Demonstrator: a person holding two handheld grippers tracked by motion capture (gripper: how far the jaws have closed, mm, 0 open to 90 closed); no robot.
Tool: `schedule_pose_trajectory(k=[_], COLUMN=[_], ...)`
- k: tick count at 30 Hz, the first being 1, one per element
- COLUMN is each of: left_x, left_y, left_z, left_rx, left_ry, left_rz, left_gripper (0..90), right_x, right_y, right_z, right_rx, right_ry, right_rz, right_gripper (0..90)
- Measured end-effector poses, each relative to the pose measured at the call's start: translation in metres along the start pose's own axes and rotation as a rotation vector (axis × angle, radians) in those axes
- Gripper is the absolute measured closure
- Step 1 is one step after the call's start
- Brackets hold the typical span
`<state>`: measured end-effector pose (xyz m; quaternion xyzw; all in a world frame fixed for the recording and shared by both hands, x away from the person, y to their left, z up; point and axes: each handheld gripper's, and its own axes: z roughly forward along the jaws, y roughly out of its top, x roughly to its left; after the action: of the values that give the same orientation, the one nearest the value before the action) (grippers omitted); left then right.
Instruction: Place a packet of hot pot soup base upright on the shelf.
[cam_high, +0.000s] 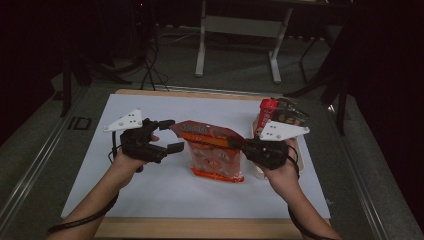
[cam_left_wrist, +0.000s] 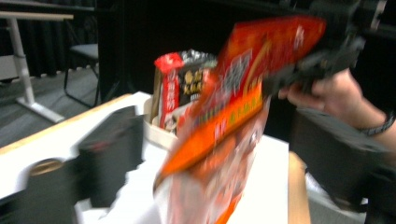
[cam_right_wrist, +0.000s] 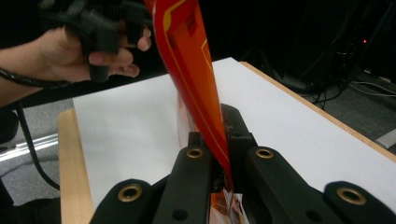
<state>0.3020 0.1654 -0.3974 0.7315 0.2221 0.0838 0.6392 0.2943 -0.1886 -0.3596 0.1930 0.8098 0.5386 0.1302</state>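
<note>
An orange-red snack bag (cam_high: 212, 150) hangs tilted over the white sheet, its bottom edge near the sheet. My right gripper (cam_high: 239, 144) is shut on the bag's right edge; in the right gripper view the jaws pinch the bag (cam_right_wrist: 196, 70) edge-on between them. My left gripper (cam_high: 172, 135) stands open at the bag's upper left corner, one jaw level with that corner and the other below it. In the left gripper view the bag (cam_left_wrist: 233, 107) is blurred, with the right gripper (cam_left_wrist: 322, 60) holding its top. The left gripper (cam_right_wrist: 100, 28) shows far off in the right gripper view.
A white box (cam_high: 260, 172) at the right side holds a red and dark packet (cam_high: 277, 112), also the packet (cam_left_wrist: 180, 88) behind the bag. The white sheet (cam_high: 150, 200) covers a wooden table. A table frame (cam_high: 240, 30) stands on the floor beyond.
</note>
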Motion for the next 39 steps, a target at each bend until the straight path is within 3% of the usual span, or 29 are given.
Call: schedule_pose_trajectory(k=[4, 7, 12, 16, 23, 30, 32, 39], left_x=[-0.003, -0.004, -0.009, -0.013, -0.014, -0.013, -0.013, -0.009], left_y=[-0.008, -0.014, -0.037, -0.052, -0.075, -0.095, -0.099, -0.111], left_z=[0.002, 0.002, 0.004, 0.005, -0.001, -0.009, -0.011, -0.014], left_rx=[0.028, 0.028, 0.055, 0.106, 0.111, 0.145, 0.145, 0.143], left_ry=[0.012, 0.011, 0.004, 0.025, 0.046, 0.062, 0.067, 0.092], left_rz=[0.006, -0.008, -0.043, -0.032, -0.053, -0.074, -0.096, -0.119], left_gripper=[1.7, 1.7, 1.7, 1.7, 1.7, 1.7, 1.7, 1.6], right_x=[-0.003, -0.005, -0.013, -0.021, -0.040, -0.057, -0.063, -0.082], right_y=[0.007, 0.012, 0.026, 0.034, 0.044, 0.040, 0.037, 0.020], right_z=[-0.006, -0.011, -0.026, -0.039, -0.064, -0.090, -0.098, -0.117], right_rx=[-0.017, -0.034, -0.074, -0.097, -0.114, -0.130, -0.131, -0.124], right_ry=[-0.009, -0.014, -0.040, -0.072, -0.136, -0.220, -0.250, -0.291], right_rz=[0.008, 0.008, 0.012, 0.014, 0.030, 0.052, 0.058, 0.110], right_gripper=[90.0, 90.0, 90.0, 90.0, 90.0, 90.0, 90.0, 90.0])
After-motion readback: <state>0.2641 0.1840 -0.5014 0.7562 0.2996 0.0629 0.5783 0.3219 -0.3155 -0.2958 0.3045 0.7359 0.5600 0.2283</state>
